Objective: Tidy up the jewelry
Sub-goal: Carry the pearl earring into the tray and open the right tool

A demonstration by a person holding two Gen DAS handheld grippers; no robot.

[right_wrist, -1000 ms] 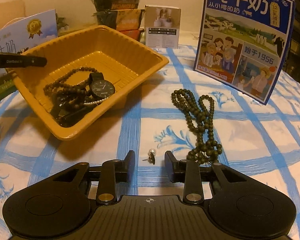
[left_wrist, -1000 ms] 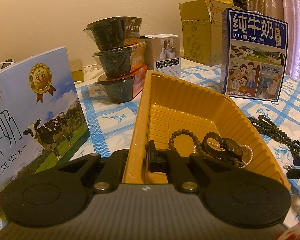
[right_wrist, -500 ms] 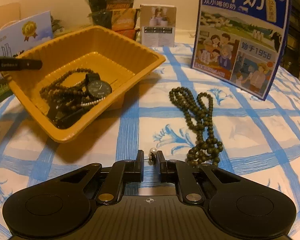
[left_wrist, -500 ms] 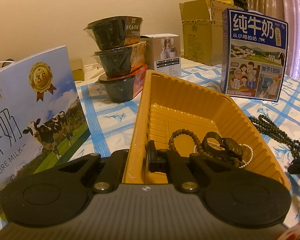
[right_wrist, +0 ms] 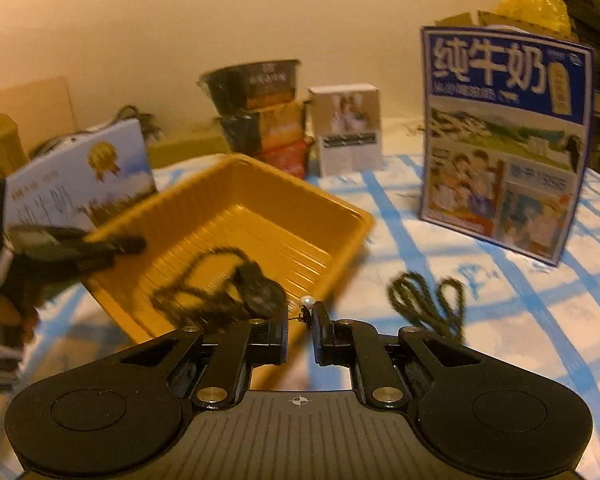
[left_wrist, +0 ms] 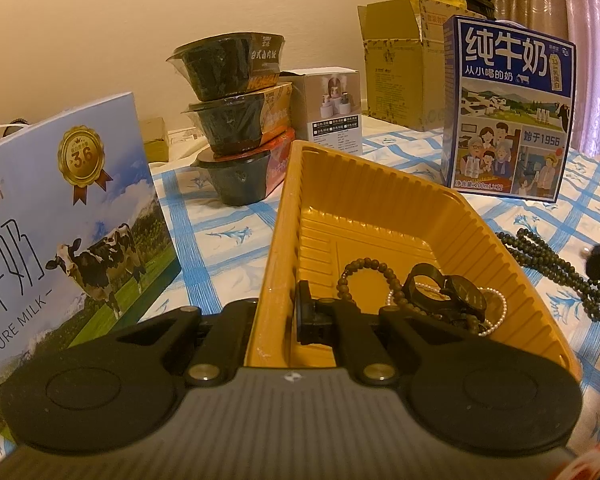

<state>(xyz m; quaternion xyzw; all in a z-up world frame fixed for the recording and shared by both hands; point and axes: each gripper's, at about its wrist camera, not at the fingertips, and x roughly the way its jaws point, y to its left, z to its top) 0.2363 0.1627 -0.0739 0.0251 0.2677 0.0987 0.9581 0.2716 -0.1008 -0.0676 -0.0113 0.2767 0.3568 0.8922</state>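
Note:
My left gripper [left_wrist: 274, 320] is shut on the near wall of the yellow tray [left_wrist: 380, 184], one finger outside and one inside. In the tray lie a black watch [left_wrist: 460, 298], a brown bead bracelet [left_wrist: 364, 264] and a pearl strand [left_wrist: 496, 312]. My right gripper [right_wrist: 301, 318] is shut on a small pearl earring [right_wrist: 307, 302], held off the table just in front of the tray [right_wrist: 340, 204]. A dark green bead necklace [right_wrist: 424, 300] lies on the cloth to the right of the tray. The right wrist view is blurred.
A blue milk carton [right_wrist: 500, 140] stands at the back right and a pale milk box [left_wrist: 60, 216] to the tray's left. Stacked black bowls [left_wrist: 236, 120], a small white box [left_wrist: 332, 108] and a cardboard box [left_wrist: 400, 64] stand behind. A blue-checked cloth [right_wrist: 520, 320] covers the table.
My right gripper closed on the pearl earring and lifted it off the cloth, up toward the tray. The left gripper and the tray stayed put.

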